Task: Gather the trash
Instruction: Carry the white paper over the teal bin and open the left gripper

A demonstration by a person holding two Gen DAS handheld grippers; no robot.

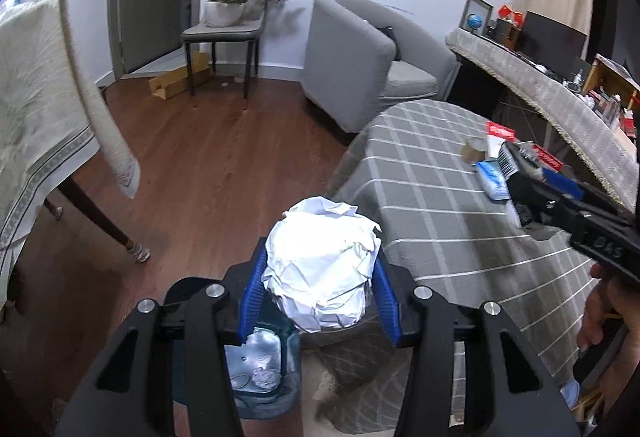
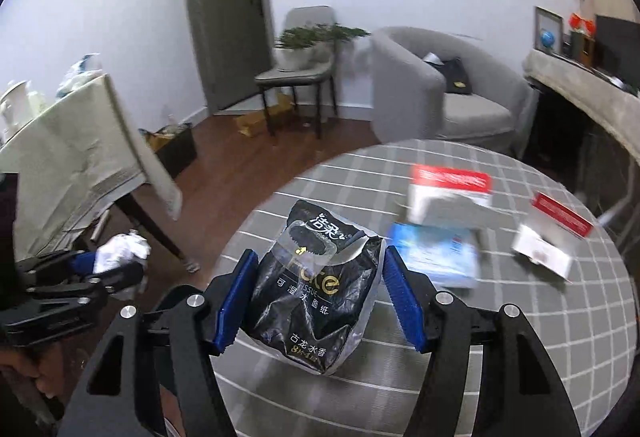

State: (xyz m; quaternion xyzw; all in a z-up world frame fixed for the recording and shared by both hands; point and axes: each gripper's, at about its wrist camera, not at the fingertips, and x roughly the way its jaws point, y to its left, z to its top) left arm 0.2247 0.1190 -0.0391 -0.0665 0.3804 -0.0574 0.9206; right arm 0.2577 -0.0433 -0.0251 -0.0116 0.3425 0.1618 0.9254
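the left gripper (image 1: 320, 277) jaws clamp a crumpled white paper ball (image 1: 322, 269), above a bluish bin (image 1: 260, 365). the right gripper (image 2: 320, 297) jaws seemingly grip a black tissue packet (image 2: 316, 289); beyond, blurred boxes (image 2: 448, 193) lie on the checked table (image 2: 520, 337).

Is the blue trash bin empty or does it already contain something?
Not empty. The blue trash bin holds a small crumpled paper on its bottom, seen below the left gripper.

right gripper (image 2: 320, 297) | I see my blue pads pressed on both sides of a black tissue pack (image 2: 316, 293), over the grey checked table (image 2: 520, 337) | left gripper (image 2: 116, 273) at far left holds crumpled white paper (image 2: 120, 253) | blue packet (image 2: 436, 257) beside the pack
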